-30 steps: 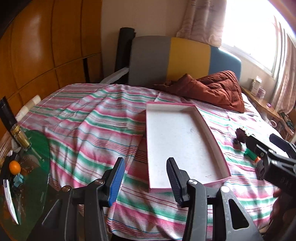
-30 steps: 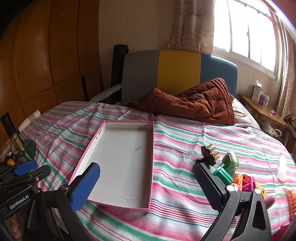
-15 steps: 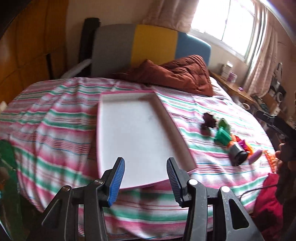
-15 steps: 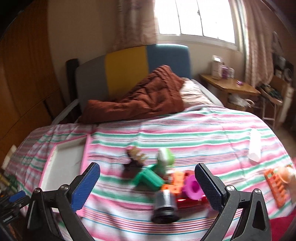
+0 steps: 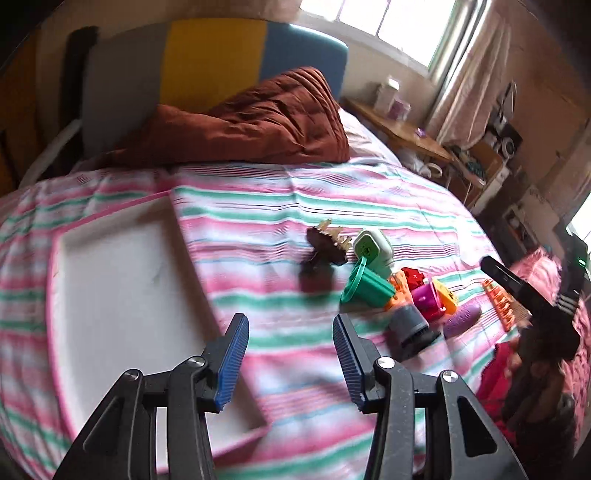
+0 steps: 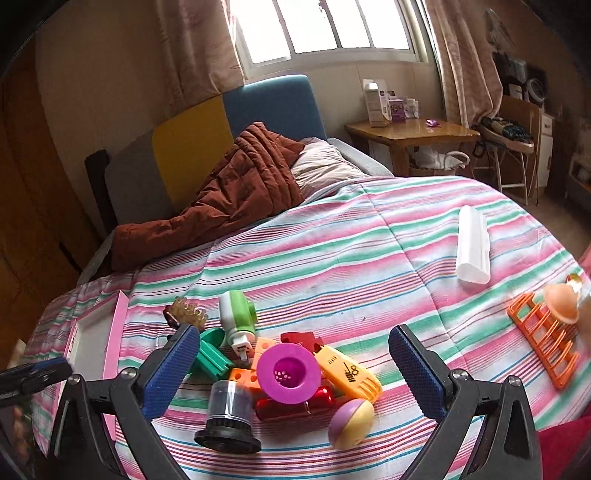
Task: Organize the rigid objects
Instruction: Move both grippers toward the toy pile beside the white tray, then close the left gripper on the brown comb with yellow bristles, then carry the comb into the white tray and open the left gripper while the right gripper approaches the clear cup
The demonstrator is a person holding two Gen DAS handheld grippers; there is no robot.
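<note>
Left claw (image 5: 290, 363): jaws apart, nothing between them, above the bed beside the tray.
Right claw (image 6: 293, 373): jaws wide apart, empty, over the toy pile.
Toys (image 6: 289, 373): heaped on the striped bedspread (image 6: 369, 236), right of the tray.
Tray (image 5: 122, 295): white, pink-rimmed, empty, on the bed.

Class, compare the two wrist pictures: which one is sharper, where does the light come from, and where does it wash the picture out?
Left wrist view: motion-blurred; the white pink-rimmed tray and striped bedspread smear. Right wrist view: sharper; the magenta plastic cup is crisp. Both views: daylight from the window blows out the panes, and the fisheye bends the edges.
</note>
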